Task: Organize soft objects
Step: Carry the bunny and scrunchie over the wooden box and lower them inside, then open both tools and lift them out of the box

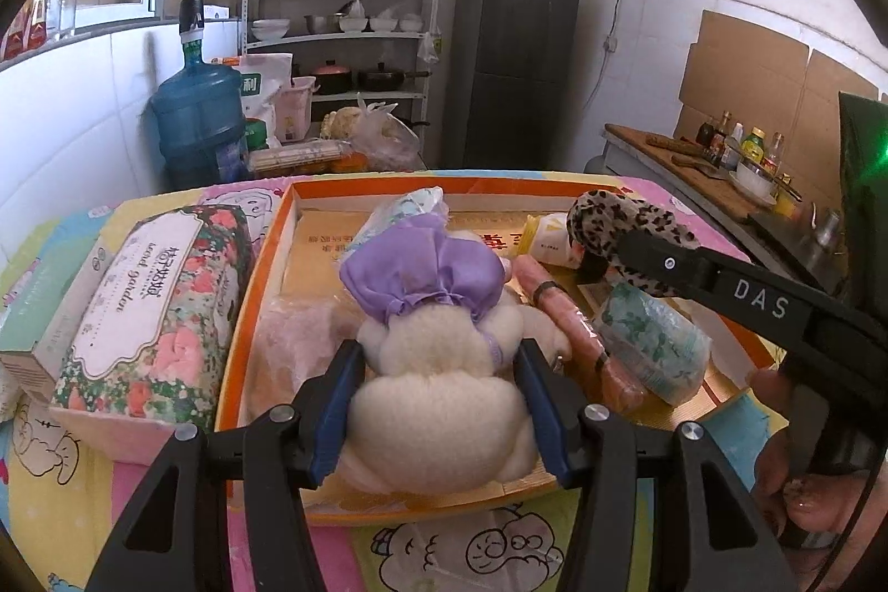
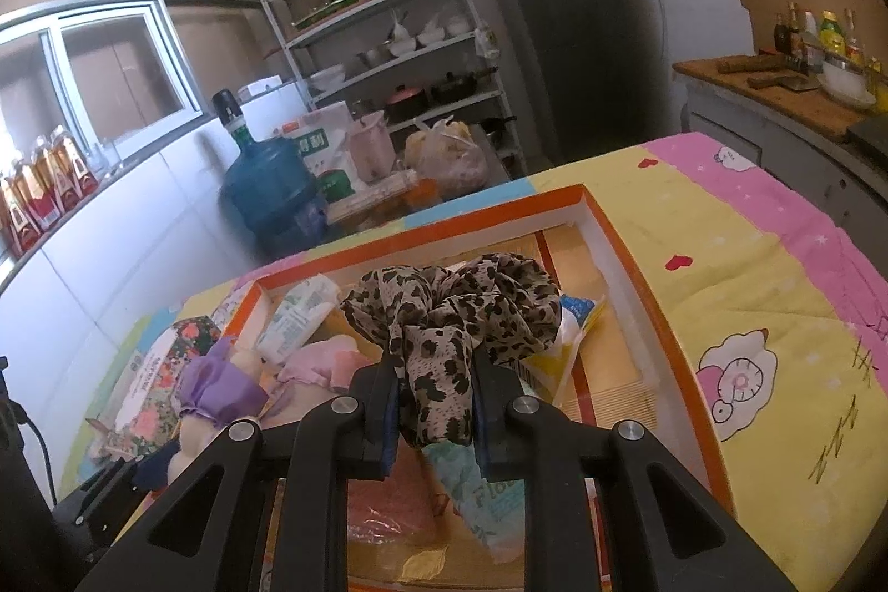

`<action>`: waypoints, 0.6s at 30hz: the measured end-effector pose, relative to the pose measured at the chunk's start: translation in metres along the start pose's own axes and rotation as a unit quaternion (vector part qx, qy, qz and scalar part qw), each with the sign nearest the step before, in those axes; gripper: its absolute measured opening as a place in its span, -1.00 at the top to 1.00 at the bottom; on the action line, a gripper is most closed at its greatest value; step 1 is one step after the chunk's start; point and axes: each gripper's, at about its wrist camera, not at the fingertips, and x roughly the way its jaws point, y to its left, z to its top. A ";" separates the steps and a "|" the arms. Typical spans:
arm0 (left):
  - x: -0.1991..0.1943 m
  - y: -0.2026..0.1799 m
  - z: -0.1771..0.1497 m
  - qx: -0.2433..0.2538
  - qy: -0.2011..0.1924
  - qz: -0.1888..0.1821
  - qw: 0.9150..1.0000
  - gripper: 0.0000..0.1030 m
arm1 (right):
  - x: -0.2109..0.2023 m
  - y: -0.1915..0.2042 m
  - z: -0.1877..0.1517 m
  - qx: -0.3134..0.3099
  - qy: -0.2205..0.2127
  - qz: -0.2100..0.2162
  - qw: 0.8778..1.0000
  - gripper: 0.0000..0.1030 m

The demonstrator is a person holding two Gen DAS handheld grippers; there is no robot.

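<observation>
- Plush toy point(image 1: 444, 370): clamped at its middle by the left gripper point(image 1: 438, 403), low over the orange tray point(image 1: 261, 281), likely for placing.
- Leopard scrunchie point(image 2: 444, 314): pinched by its bunched fabric in the right gripper point(image 2: 435, 425), above the tray's packets.

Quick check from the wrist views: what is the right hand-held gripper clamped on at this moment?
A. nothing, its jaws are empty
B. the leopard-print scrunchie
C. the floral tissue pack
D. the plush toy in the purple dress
B: the right hand-held gripper has its jaws pinched on the leopard-print scrunchie over the orange box, while the plush toy sits in the left hand-held gripper.
</observation>
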 end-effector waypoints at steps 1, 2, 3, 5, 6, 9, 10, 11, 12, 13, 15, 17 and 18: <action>0.000 0.000 0.000 -0.001 0.001 -0.002 1.000 -0.09 | 0.000 0.000 0.000 0.000 0.000 0.000 1.000 0.58; 0.001 0.001 0.000 -0.003 0.002 -0.005 1.000 -0.09 | 0.002 0.000 0.000 -0.001 0.003 0.001 1.000 0.57; 0.001 0.002 0.000 -0.005 0.002 -0.009 1.000 -0.10 | 0.004 0.000 0.000 -0.002 0.005 0.003 1.000 0.57; 0.001 0.004 0.001 -0.010 0.003 -0.015 1.000 -0.11 | 0.008 0.002 -0.002 -0.006 0.013 0.003 1.000 0.49; 0.001 0.006 0.002 -0.014 0.004 -0.020 1.000 -0.12 | 0.010 0.003 -0.002 -0.007 0.016 0.003 1.000 0.44; 0.001 0.007 0.002 -0.018 0.009 -0.027 0.999 -0.17 | 0.013 0.005 -0.004 -0.010 0.020 0.009 1.000 0.19; 0.000 0.007 0.001 -0.018 0.011 -0.033 0.999 -0.24 | 0.013 0.005 -0.005 -0.008 0.021 0.014 1.000 0.04; -0.002 0.008 0.000 -0.021 0.009 -0.041 0.999 -0.28 | 0.014 0.005 -0.006 -0.006 0.021 0.018 1.000 -0.15; -0.005 0.009 0.000 -0.024 0.006 -0.045 0.999 -0.37 | 0.013 0.004 -0.007 -0.003 0.020 0.023 1.000 -0.23; -0.010 0.010 -0.002 -0.029 -0.002 -0.049 0.998 -0.51 | 0.011 0.003 -0.007 0.001 0.017 0.030 0.999 -0.33; -0.020 0.012 -0.002 -0.033 -0.016 -0.054 0.998 -0.71 | 0.007 -0.001 -0.006 0.013 0.007 0.038 0.999 -0.45; -0.033 0.014 -0.004 -0.032 -0.036 -0.053 0.997 -0.74 | 0.002 -0.004 -0.006 0.024 0.003 0.038 0.999 -0.48; -0.039 0.017 -0.004 -0.031 -0.042 -0.052 0.997 -0.74 | 0.001 -0.005 -0.006 0.030 0.004 0.040 0.999 -0.48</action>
